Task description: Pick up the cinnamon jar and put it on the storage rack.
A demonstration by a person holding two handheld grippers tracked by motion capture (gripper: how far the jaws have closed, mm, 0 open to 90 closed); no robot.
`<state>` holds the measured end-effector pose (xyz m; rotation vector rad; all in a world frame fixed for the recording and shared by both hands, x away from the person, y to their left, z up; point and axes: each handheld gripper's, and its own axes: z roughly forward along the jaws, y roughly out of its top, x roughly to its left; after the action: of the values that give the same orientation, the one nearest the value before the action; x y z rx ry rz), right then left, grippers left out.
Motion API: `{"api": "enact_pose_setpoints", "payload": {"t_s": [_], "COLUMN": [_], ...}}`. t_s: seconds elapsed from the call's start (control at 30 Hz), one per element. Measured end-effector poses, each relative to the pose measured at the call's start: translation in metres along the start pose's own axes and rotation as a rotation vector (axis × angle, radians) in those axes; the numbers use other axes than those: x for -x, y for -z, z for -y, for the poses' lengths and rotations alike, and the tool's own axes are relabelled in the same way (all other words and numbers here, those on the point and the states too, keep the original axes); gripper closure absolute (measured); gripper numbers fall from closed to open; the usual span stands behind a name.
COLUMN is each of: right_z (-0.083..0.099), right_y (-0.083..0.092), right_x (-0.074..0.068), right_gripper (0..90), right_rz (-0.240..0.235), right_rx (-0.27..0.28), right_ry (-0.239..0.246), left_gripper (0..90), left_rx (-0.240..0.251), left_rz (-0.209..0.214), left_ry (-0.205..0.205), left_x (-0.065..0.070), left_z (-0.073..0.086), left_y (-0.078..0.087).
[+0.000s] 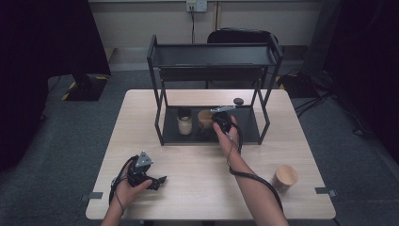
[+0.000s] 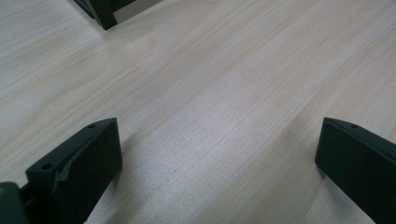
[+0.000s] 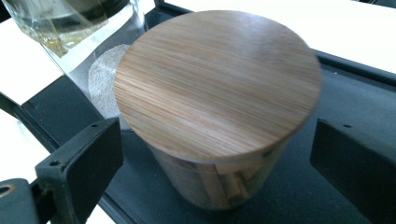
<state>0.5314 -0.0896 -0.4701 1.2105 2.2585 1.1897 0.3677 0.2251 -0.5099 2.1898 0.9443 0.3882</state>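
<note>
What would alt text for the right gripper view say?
A glass jar with a round bamboo lid stands on a black shelf, between the right gripper's open black jaws. Behind it stands a second jar.

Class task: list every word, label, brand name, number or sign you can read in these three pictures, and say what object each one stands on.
None: no readable text in any view.
Jar with the wooden lid: bare wood grain, no label.
Jar with pale contents: no label can be made out.
Black rack: no markings.
Wall socket: too small to read any marking.
</note>
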Motion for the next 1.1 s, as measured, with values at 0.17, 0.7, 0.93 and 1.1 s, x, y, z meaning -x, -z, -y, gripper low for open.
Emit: {"api": "enact_pose_setpoints", "payload": {"t_s": [0.17, 0.7, 0.93, 1.1], "right_z": [0.002, 0.012, 0.017, 0.018], "right_y": [0.006, 0.019, 0.024, 0.029], "right_x": [0.000, -0.002, -0.004, -0.007], "right_gripper": [1.9, 2.1, 2.2, 2.4], "right_rz": [0.005, -0.019, -0.029, -0.030], "right_rx": [0.010, 0.006, -0.004, -0.002], "right_ry": [-0.020, -0.022, -0.010, -0.002], "left_gripper": [0.1, 0.1, 0.1, 0.1], "left_rx": [0.000, 0.000, 0.000, 0.000], "left_rz": [0.000, 0.000, 0.000, 0.000], "left_ry": [0.000, 0.000, 0.000, 0.000], "left_x": [0.000, 0.000, 0.000, 0.000], "left_z": [0.000, 0.000, 0.000, 0.000], "left_y": [0.000, 0.000, 0.000, 0.000]}}
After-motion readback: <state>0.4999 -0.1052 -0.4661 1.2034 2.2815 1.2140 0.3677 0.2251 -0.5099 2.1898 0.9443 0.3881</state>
